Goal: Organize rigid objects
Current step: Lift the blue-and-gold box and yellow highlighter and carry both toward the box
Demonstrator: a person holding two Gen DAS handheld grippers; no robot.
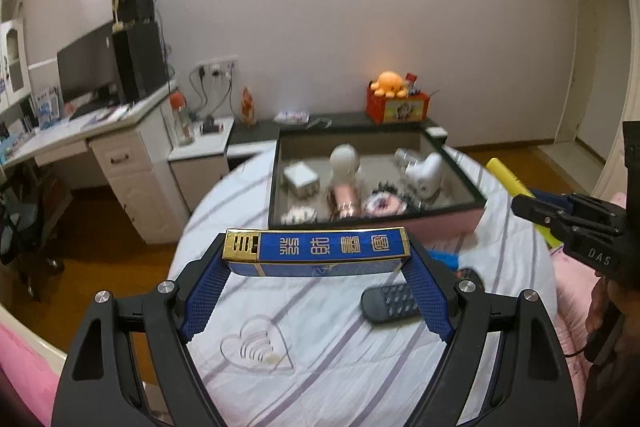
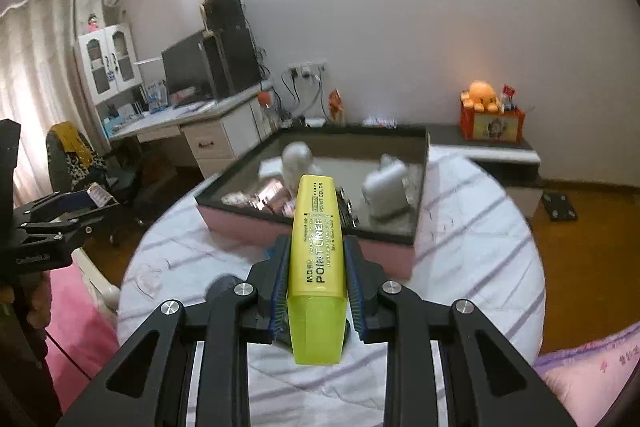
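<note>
My left gripper (image 1: 318, 253) is shut on a blue and gold box (image 1: 320, 247), held crosswise between its blue pads above the striped sheet. My right gripper (image 2: 316, 247) is shut on a yellow highlighter (image 2: 316, 259), which points forward out of the jaws. Ahead lies a pink storage box with a dark rim (image 1: 476, 195) (image 2: 422, 187), holding a white charger block (image 1: 301, 178), a white round-headed device (image 1: 344, 159), a pink cylinder (image 1: 346, 199), a white massage gun (image 1: 426, 173) (image 2: 386, 193) and other small items. The right gripper (image 1: 560, 219) with the highlighter (image 1: 506, 173) shows at the right of the left wrist view.
On the sheet lie a dark remote control (image 1: 390, 303), a clear heart-shaped holder (image 1: 256, 345) and a blue item (image 1: 444, 259). A white desk with a monitor (image 1: 86, 67) stands left, an orange plush on a red box (image 1: 394, 95) behind. Wooden floor (image 2: 580, 267) surrounds the bed.
</note>
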